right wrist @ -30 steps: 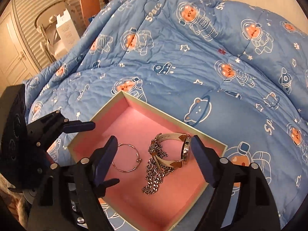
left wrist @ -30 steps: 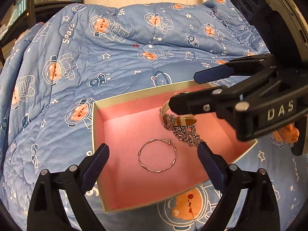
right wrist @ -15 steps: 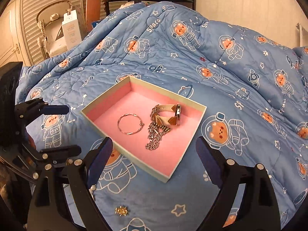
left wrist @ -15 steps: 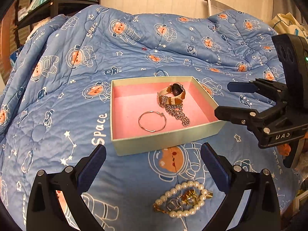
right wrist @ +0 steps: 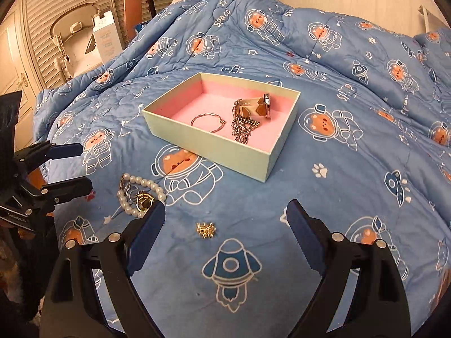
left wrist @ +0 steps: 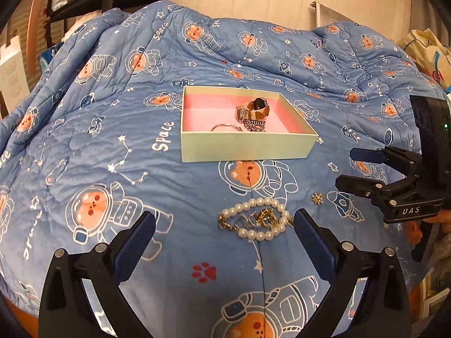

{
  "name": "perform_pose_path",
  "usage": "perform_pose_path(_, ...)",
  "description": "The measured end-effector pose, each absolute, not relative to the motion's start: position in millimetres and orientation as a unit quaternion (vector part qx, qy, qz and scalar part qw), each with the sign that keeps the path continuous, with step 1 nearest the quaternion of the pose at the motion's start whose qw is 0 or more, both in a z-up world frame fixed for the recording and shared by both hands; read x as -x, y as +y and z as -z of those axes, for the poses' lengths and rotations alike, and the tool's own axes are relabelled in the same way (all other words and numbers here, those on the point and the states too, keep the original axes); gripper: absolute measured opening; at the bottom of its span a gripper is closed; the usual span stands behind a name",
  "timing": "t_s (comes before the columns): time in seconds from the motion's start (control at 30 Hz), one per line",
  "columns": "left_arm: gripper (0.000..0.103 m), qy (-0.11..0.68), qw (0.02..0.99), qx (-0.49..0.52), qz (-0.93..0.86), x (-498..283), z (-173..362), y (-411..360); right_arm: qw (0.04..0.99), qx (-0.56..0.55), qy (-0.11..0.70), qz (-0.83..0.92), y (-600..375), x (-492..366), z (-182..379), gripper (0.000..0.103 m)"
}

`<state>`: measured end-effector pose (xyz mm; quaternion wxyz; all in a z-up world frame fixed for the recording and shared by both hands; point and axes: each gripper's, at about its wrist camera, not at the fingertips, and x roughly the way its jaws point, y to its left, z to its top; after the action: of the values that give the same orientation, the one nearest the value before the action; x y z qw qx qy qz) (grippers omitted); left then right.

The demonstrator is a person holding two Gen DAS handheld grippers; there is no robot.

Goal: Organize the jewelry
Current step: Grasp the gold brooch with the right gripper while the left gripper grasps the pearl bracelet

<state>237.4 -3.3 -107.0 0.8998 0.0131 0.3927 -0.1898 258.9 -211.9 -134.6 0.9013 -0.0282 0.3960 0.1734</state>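
1. Both hand-held grippers, left (left wrist: 224, 238) and right (right wrist: 225, 225), gape wide and empty.
2. The pearls (left wrist: 255, 222) lie on the bed between the left jaws, near the box (left wrist: 245, 148).
3. The gold charm (right wrist: 206, 229) lies just ahead of the right one, which is nearer it.

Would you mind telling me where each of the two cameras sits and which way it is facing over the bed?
Left wrist: rides the left gripper, looking down along its open fingers at the pearl bracelet; the right gripper shows at the right edge.
Right wrist: rides the right gripper, looking down along its open fingers at the small gold charm; the left gripper shows at the left edge.
Shared: the pink-lined box holding the watch, the bracelet, the charm and the blue quilt.
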Motion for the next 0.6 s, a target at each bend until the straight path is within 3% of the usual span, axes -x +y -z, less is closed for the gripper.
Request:
perform_pose_path(0.13,0.09,0.405,0.897,0.001,0.178,-227,117,-1,0.901,0.023,0.4,-0.168,-211,-247,142,0.085)
perform_pose_path(0.3,0.082,0.407,0.898,0.018,0.169,-224,123,1,0.897,0.035,0.409,-0.168,-204,-240,153,0.072)
perform_pose_path(0.6,0.055,0.423,0.892,-0.019,0.157,-253,130,-4,0.889,0.027,0.428,-0.159,-201,-247,167,0.06)
